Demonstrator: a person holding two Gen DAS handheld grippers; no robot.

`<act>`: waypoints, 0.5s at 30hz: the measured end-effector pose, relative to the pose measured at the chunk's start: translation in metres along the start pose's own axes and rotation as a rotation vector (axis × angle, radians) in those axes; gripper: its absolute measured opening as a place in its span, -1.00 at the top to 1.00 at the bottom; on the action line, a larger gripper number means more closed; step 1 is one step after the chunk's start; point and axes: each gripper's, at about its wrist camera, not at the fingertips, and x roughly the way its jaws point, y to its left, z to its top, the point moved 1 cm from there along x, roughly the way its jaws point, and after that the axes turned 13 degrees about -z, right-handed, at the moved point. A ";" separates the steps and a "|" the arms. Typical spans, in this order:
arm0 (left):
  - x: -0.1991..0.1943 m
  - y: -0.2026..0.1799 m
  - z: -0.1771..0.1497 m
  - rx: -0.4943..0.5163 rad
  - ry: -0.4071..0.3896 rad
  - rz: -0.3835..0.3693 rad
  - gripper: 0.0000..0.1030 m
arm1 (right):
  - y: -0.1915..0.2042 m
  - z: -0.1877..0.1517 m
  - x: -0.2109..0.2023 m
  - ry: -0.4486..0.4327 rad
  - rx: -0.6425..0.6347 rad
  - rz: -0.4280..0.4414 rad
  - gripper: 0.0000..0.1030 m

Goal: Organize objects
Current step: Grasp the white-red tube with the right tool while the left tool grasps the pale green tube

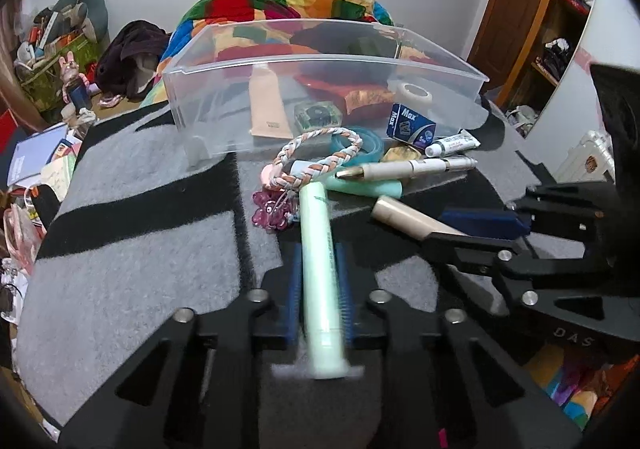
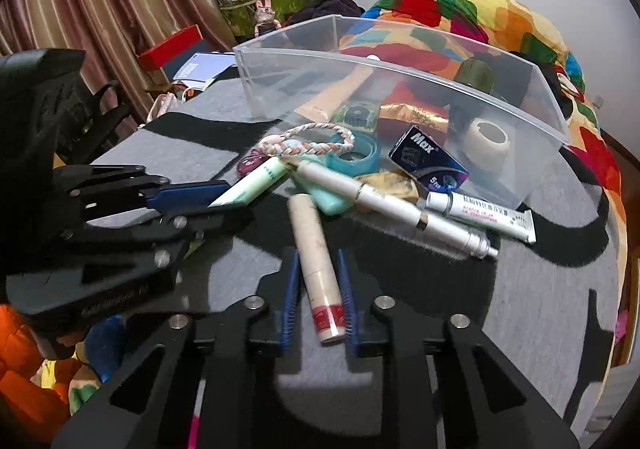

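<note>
Two tubes were pinched at once: your left gripper (image 1: 320,289) clamped the pale green plastic tube (image 1: 320,269) between its blue pads, and your right gripper (image 2: 320,289) clamped the cream cylindrical tube with the red label (image 2: 318,269). Both lay on the grey and black blanket (image 1: 140,249), near the white pen (image 2: 392,205) and braided bracelet (image 1: 320,153). Just beyond stood the clear plastic bin (image 1: 320,65).

"Max" + "5" on blue box (image 2: 430,159); "DAS" on black gripper body (image 1: 572,333); white tube's (image 2: 482,215) print unreadable.
</note>
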 end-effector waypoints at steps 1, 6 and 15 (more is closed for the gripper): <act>-0.002 0.000 -0.001 -0.002 -0.004 -0.003 0.71 | 0.000 -0.002 -0.002 -0.005 0.004 0.000 0.72; -0.009 -0.005 -0.008 0.014 -0.019 0.006 0.71 | 0.001 -0.004 -0.016 -0.040 0.028 0.005 0.73; -0.038 -0.016 0.007 0.038 -0.118 0.011 0.71 | -0.002 0.007 -0.041 -0.125 0.050 -0.022 0.73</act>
